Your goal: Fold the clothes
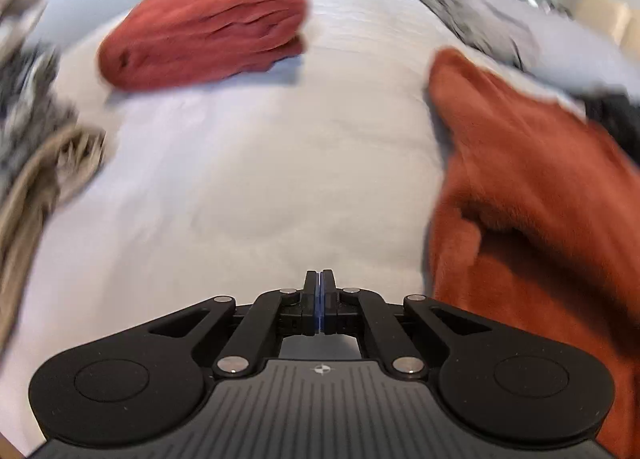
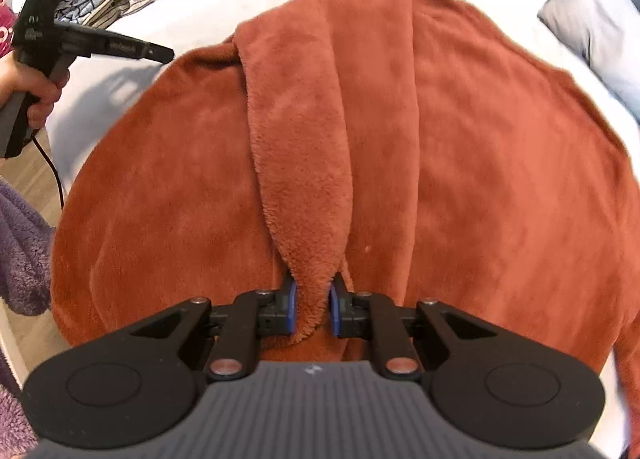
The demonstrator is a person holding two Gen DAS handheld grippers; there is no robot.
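The right gripper (image 2: 312,305) has its blue pads pinched on a thick fold of the orange fleece (image 2: 440,139), probably a sleeve end, while the rest of the garment lies spread across the white bed (image 2: 192,3). The left gripper (image 1: 320,301) is fully closed on nothing, hovering over bare sheet just beside the fleece's edge. To fold well, I would carry the pinched piece across the body in a low, even arc, laying it flat before releasing, and use the free gripper to pin the fleece against dragging.
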